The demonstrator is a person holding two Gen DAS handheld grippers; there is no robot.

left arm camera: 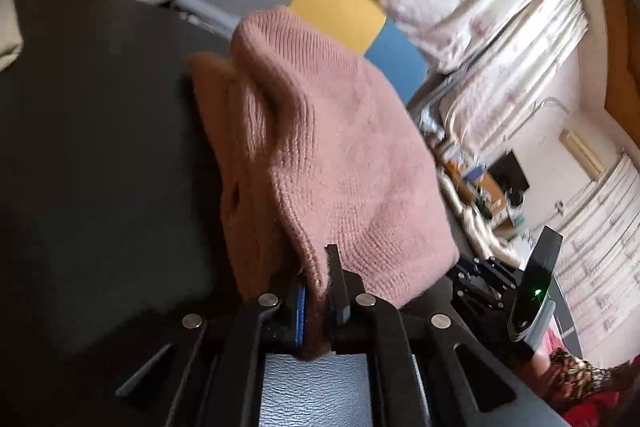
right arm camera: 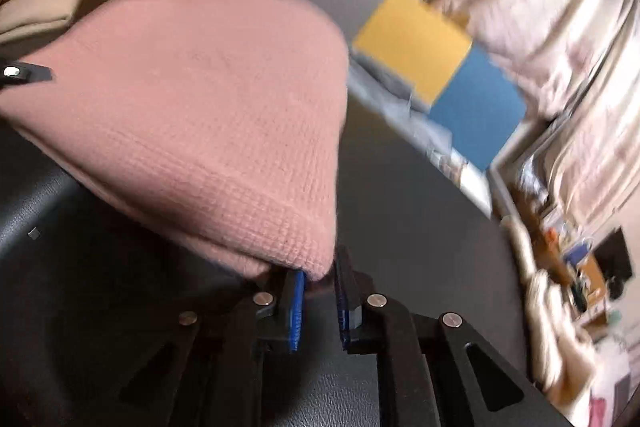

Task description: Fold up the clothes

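The knit garment [left arm camera: 328, 155] I hold is dusty pink, finely ribbed. My fingers [left arm camera: 301, 301] are black with blue pads. The desk [left arm camera: 100, 167] is dark grey. Behind it sit 1 yellow panel [right arm camera: 416, 43] and 1 blue panel [right arm camera: 476, 107], plus pale floral curtains [left arm camera: 500, 7].

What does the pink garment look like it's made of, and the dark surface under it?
The pink garment looks like soft knitted yarn, wool or acrylic: fine ribbed stitch rows and a slightly fuzzy, matte edge show. The dark surface looks like leather or faux leather: a pebbled grain with a faint sheen shows near the camera. Which fibre or hide cannot be told.
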